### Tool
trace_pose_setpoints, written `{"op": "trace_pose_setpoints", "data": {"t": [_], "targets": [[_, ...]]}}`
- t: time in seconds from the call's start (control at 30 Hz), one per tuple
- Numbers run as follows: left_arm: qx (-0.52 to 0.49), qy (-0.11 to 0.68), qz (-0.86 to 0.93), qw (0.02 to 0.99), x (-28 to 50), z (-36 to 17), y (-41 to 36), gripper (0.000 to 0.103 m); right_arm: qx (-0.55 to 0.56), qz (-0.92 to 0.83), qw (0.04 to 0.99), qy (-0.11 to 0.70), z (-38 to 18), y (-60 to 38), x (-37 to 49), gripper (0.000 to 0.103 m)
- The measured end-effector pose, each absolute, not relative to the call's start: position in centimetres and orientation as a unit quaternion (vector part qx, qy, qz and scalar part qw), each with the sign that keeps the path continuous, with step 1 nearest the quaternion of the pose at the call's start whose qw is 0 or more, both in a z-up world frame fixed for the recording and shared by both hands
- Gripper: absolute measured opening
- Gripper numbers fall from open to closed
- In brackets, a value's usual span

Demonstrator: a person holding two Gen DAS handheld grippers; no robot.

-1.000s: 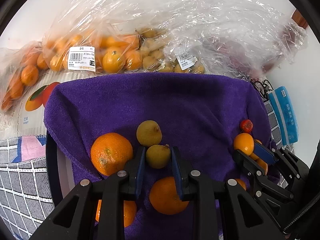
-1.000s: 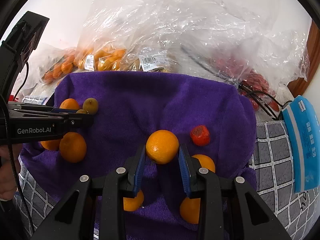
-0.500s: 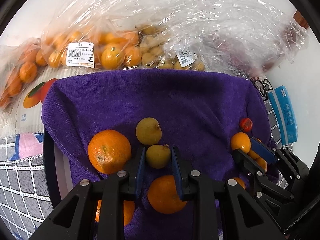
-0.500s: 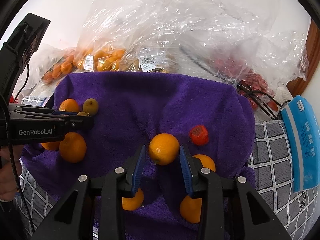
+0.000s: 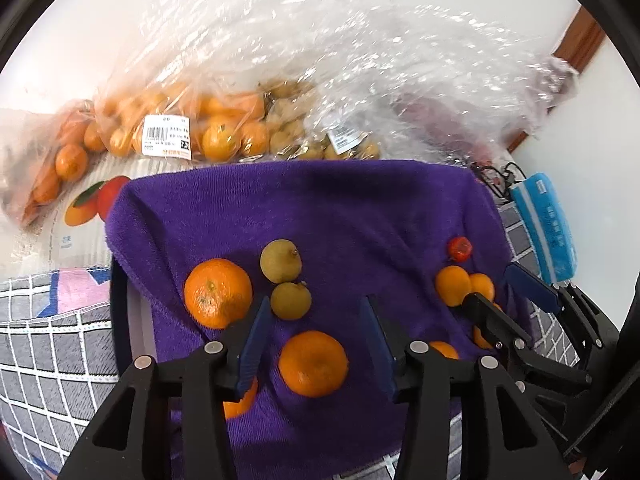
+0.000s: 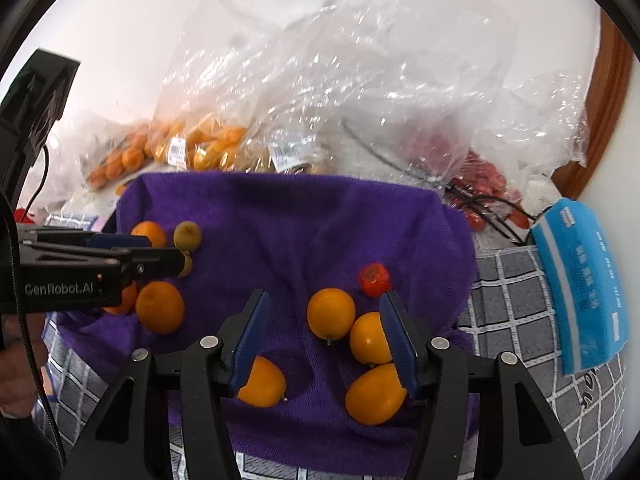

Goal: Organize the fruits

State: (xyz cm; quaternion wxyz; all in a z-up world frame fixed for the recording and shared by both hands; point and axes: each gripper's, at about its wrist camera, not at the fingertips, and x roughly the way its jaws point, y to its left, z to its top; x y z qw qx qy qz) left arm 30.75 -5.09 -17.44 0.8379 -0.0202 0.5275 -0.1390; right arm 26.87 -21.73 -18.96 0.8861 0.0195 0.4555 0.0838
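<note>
A purple towel (image 5: 360, 208) carries the loose fruit. My left gripper (image 5: 314, 308) hangs over its near left part, and its jaws are opening. A small yellow-green fruit (image 5: 291, 301) lies on the towel by the left fingertip, no longer pinched, with a second one (image 5: 281, 261) just behind it. Large oranges (image 5: 218, 293) (image 5: 313, 363) lie around them. In the right wrist view my right gripper (image 6: 326, 300) is opening too. A small orange (image 6: 331, 313) rests between its jaws, clear of both pads. Three more small oranges (image 6: 370, 338) and a red fruit (image 6: 374, 279) lie close by.
Clear plastic bags of oranges (image 5: 216, 136) and red fruit (image 6: 484, 176) are heaped behind the towel. A blue packet (image 6: 580, 292) lies on the grey chequered cloth (image 6: 516, 300) to the right. A black cable (image 6: 488, 208) runs near the towel's far right corner.
Both grippers have opened and let go: the left released the yellow-green fruit, the right the small orange. Both have lifted slightly, and the fruits stay on the towel.
</note>
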Motion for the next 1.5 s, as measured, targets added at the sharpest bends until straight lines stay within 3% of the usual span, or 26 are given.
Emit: {"op": "trace_pose_setpoints", "data": {"t": [0.43,0.77,0.97,1.13,1.2,1.5], "targets": [[-0.012,0.484,-0.118,0.867,24.6,-12.5,-3.3,0.057,0.056,0.075,0.890,0.447,-14.1,-22.4,23.1,0.062],[-0.014,0.433,-0.098,0.896,18.1,-8.2,-1.9,0.072,0.052,0.054,0.898,0.434,-10.8,-22.4,17.3,0.062],[-0.009,0.396,-0.079,0.915,13.8,-6.1,-1.6,0.078,0.049,0.040,0.912,0.405,-8.8,-22.6,13.6,0.086],[-0.002,0.364,-0.064,0.929,10.4,-4.6,-1.8,0.087,0.053,0.029,0.918,0.392,-7.3,-23.1,11.0,0.089],[0.000,0.353,-0.060,0.934,8.9,-4.1,-1.9,0.089,0.054,0.025,0.922,0.382,-6.8,-23.3,9.9,0.099],[-0.002,0.319,-0.041,0.947,4.2,-3.4,-2.4,0.091,0.066,0.018,0.928,0.365,-5.7,-24.4,5.6,0.102]]}}
